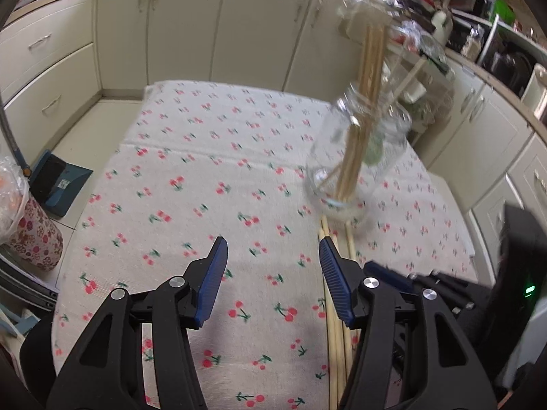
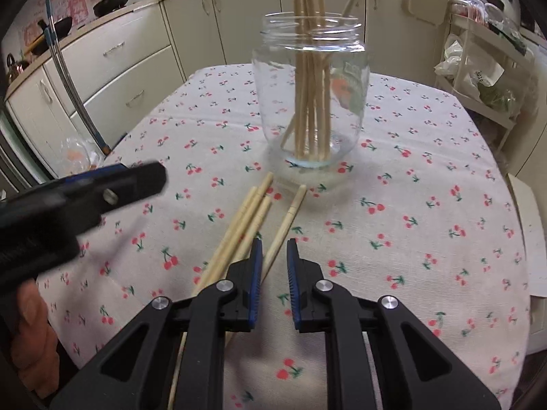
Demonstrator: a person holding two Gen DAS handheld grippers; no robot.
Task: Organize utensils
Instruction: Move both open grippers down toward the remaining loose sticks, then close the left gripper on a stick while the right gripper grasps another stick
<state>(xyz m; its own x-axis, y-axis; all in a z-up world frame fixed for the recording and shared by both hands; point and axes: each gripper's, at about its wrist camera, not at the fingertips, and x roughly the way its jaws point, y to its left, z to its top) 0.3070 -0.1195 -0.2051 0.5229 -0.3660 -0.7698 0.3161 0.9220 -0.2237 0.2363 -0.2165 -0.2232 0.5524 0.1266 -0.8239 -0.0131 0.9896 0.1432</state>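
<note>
slim wooden chopsticks [image 2: 251,218] lie beside a clear glass jar [image 2: 311,102].

No words or numbers are clear enough to read. The sticker on the blue dustpan [image 1: 58,179] is too small and blurry.

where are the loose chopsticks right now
In the right wrist view, four loose chopsticks lie on the tablecloth just in front of the jar, left of centre.
</note>
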